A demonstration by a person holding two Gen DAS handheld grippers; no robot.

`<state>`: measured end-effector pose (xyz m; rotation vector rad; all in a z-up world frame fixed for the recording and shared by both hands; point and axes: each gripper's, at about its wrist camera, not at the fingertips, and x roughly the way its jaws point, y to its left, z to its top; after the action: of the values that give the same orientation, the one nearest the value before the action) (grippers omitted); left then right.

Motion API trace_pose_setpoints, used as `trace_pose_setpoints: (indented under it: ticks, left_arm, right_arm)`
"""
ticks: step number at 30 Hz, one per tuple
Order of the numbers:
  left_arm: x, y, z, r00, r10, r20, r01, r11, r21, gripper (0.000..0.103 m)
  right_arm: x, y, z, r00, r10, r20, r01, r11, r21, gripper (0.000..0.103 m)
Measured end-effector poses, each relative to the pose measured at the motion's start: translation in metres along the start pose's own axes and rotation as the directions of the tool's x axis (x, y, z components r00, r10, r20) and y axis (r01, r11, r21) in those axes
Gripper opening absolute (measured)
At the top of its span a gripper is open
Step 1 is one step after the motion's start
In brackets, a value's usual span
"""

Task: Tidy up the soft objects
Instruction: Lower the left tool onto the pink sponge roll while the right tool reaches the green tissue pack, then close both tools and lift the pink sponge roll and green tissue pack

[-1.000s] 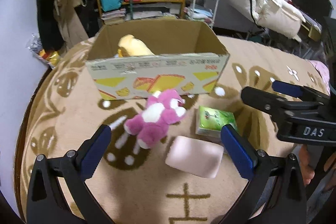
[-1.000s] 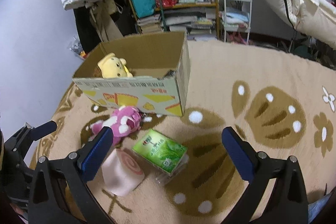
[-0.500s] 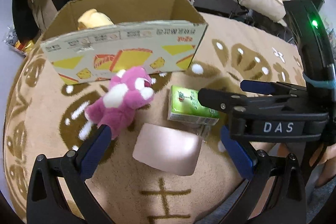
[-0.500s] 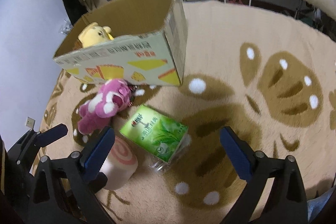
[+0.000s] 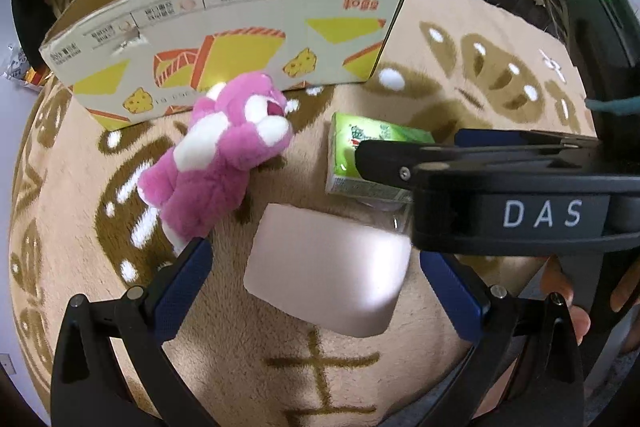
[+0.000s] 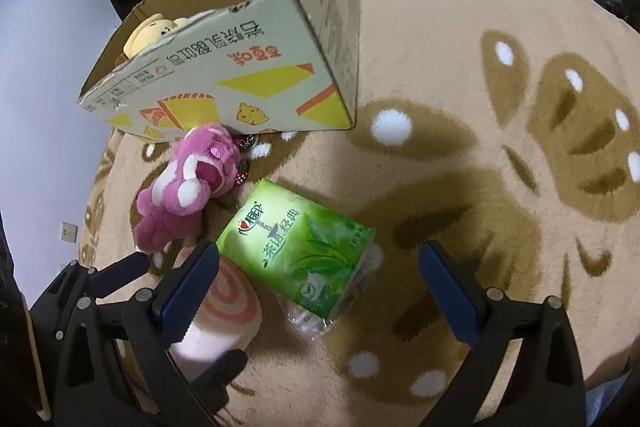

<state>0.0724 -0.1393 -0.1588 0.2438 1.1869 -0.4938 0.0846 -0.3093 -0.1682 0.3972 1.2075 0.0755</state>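
Beige patterned rug (image 6: 460, 39) | cardboard box (image 5: 240, 39) | cluttered shelves behind

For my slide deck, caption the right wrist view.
Open right tool poised over green tissue pack, beside pink plush and cardboard box.

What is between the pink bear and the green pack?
Nothing but bare rug lies between the pink bear and the green pack. The right wrist view shows the gap best, and the left wrist view shows it too.
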Motion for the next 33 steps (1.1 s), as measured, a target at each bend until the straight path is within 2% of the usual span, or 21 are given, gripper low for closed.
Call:
trace_pose_setpoints:
  ticks: [3,11,16,19,26,31,33]
  left_arm:
    - [0.009,0.0,0.0,0.999,0.022,-0.023,-0.022,1.0,-0.001,0.102]
    - [0.018,0.01,0.005,0.999,0.006,-0.05,-0.009,0.999,-0.049,0.103]
    - [0.029,0.015,0.004,0.995,-0.022,-0.098,0.014,0.996,-0.089,0.103]
    - [0.029,0.013,0.004,0.995,-0.016,-0.096,0.008,0.997,-0.082,0.103]
    - [0.032,0.007,0.004,0.995,0.007,-0.104,-0.014,0.998,-0.061,0.103]
    - [0.03,0.009,0.002,0.995,0.009,-0.104,-0.016,0.998,-0.067,0.102]
    - [0.03,0.011,0.002,0.994,0.009,-0.108,-0.016,0.998,-0.068,0.102]
  right_arm:
    - [0.006,-0.001,0.002,1.0,0.005,-0.01,-0.005,1.0,0.002,0.103]
    - [0.015,0.0,0.003,1.0,0.022,-0.02,-0.022,1.0,0.006,0.103]
    - [0.028,0.006,0.0,0.999,0.016,-0.048,-0.016,1.0,-0.004,0.103]
    - [0.036,0.012,-0.002,0.998,-0.005,-0.063,0.004,1.0,-0.016,0.103]
    - [0.043,0.022,0.001,0.998,-0.048,-0.04,0.046,0.998,-0.04,0.103]
    - [0.044,0.022,0.005,0.998,-0.053,-0.036,0.051,0.998,-0.045,0.103]
    - [0.043,0.021,0.005,0.998,-0.057,-0.031,0.055,0.997,-0.049,0.098]
